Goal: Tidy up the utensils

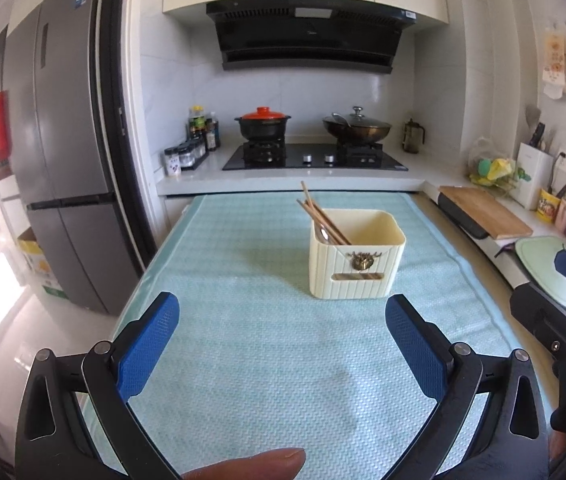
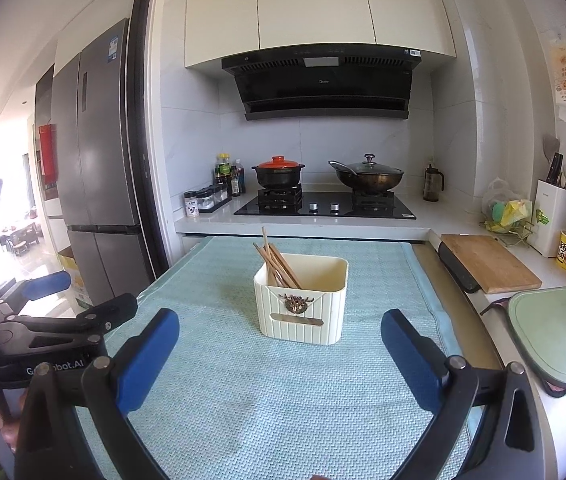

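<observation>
1. We count one cream holder (image 1: 357, 256) standing on the light-blue mat (image 1: 283, 360), near its far middle.
2. In its left compartment we see several wooden chopsticks (image 1: 321, 216) leaning left; we make out about four, exact count unclear. One metal spoon (image 1: 325, 234) sits beside them.
3. Our left gripper (image 1: 282, 350) is released, two blue pads wide apart, nothing between, hovering over the mat short of the holder.
4. Our right gripper (image 2: 281, 354) is likewise released and empty.
5. Behind, on the stove (image 2: 325, 204): two pots, one with a red lid (image 2: 279, 162), one wok with a glass lid (image 2: 369, 176).
</observation>
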{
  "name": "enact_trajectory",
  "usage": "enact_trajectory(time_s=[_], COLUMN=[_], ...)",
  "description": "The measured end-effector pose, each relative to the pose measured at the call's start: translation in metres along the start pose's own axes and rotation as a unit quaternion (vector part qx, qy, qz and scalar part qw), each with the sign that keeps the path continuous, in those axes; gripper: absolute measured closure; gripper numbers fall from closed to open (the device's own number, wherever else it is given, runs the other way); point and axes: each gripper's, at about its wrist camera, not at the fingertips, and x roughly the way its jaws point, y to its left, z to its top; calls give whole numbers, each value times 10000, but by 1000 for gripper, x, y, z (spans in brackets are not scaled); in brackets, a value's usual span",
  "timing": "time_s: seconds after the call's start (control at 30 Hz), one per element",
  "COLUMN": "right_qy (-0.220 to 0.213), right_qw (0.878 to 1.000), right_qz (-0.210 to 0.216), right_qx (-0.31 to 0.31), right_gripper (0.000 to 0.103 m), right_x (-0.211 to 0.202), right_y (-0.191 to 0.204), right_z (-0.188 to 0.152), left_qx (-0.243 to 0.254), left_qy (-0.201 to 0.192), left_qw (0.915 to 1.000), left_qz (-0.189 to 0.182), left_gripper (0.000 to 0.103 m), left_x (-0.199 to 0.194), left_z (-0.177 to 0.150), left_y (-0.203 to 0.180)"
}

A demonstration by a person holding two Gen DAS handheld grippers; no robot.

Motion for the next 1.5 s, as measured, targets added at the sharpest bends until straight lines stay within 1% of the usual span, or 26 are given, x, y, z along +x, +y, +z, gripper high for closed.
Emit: enact_trajectory(time_s=[0.3, 1.03, 1.5], right_qy=[13, 12, -6], right_qw=[10000, 9999, 9999], right_qz=[-39, -8, 11], right_qx=[-26, -126, -163], right_gripper=[0, 0, 0], right_x=[-3, -8, -10], right_y=[3, 9, 10], right_z=[-1, 0, -1], left_qx=[67, 19, 19], left_qy=[-62, -13, -25], left_qw=[10000, 10000, 10000], left_qz=[0, -66, -46], left_gripper=[0, 0, 0], left_x=[-4, -4, -5], left_z=[-3, -3, -2], left_y=[-1, 0, 0])
